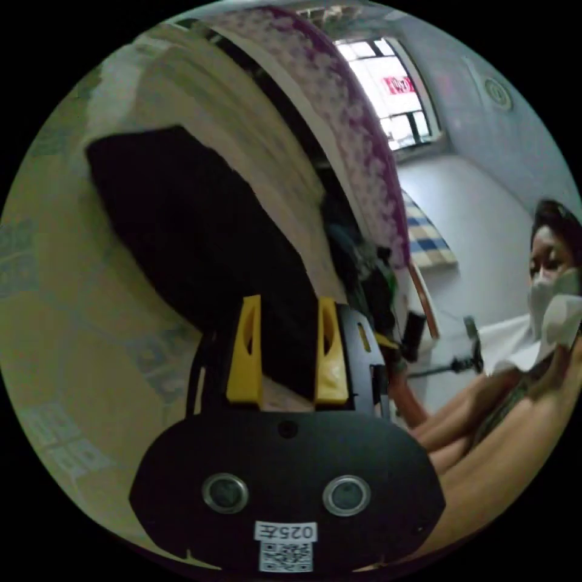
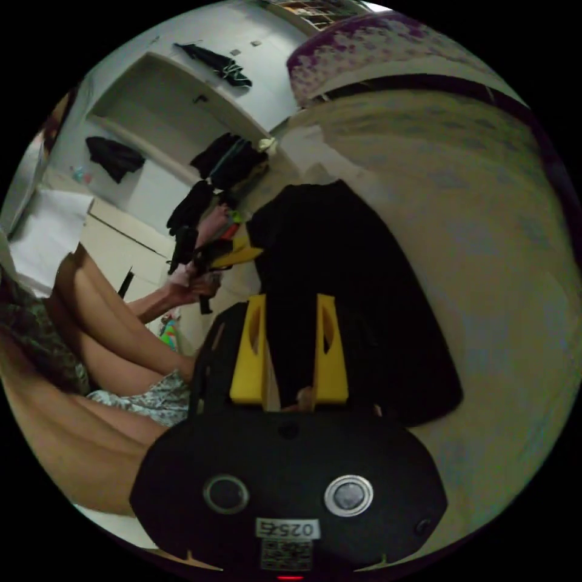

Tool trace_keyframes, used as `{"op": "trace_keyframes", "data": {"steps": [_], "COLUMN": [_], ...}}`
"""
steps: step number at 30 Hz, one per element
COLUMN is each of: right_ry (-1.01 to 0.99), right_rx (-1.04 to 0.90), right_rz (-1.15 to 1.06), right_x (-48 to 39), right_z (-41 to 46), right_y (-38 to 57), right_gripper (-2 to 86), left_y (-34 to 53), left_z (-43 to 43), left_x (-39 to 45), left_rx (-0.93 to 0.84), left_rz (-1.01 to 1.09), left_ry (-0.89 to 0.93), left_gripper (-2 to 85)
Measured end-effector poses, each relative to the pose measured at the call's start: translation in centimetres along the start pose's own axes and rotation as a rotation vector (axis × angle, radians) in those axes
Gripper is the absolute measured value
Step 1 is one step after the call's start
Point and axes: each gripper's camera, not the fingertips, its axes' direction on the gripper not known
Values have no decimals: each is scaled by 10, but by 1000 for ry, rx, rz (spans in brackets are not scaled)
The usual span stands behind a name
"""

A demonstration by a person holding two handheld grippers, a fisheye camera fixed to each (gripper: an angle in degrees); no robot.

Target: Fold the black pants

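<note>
the black pants [image 1: 200, 242] are laid folded into a compact dark block on the bed [image 1: 79, 339], whose yellowish patterned sheet is seen all around them. in the left gripper view, the left gripper [image 1: 288, 351] is held at the near edge of the pants, its yellow jaws parted with black cloth between them; whether the cloth is pressed cannot be told. in the right gripper view, the right gripper [image 2: 290, 354] is likewise set at the edge of the pants [image 2: 351, 291], jaws apart and cloth seen between them. beyond the pants, the left gripper [image 2: 233, 254] is seen in the person's hand [image 2: 182, 291]. a purple floral mattress [image 1: 339, 103] is propped beside the bed.
</note>
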Motion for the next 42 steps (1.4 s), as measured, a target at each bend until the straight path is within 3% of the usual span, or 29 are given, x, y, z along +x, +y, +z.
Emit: {"op": "trace_keyframes", "data": {"steps": [2, 8, 12, 18, 22, 28, 34, 39, 42], "right_ry": [52, 303, 410, 491, 389, -90, -267, -36, 216], "right_rx": [-28, -97, -183, -173, -81, 130, 91, 57, 16], "right_rz": [-89, -355, -475, -464, -340, 186, 250, 33, -157], "right_x": [-41, -129, -163, -180, -186, -127, -128, -196, -256], "right_z": [37, 120, 168, 195, 165, 104, 103, 103, 111], "right_y": [-8, -26, -20, 12, 23, 45, 60, 63, 62], "right_gripper": [115, 101, 96, 74, 53, 38, 46, 55, 74], "left_y": [-11, -26, -22, -29, -18, -21, -9, -1, -1], "left_z": [-13, -14, -27, -10, -5, 25, 35, 52, 67], "left_x": [1, 7, 38, 46, 85, 106, 120, 115, 129], "left_rx": [86, 145, 279, 189, 227, 156, 233, 231, 209], "left_rz": [-95, -299, -241, -211, -124, -80, -140, -205, -167], "left_ry": [-105, -80, -218, -287, -412, -544, -473, -404, -518], "left_gripper": [143, 133, 126, 80, 94, 71, 41, 60, 30]}}
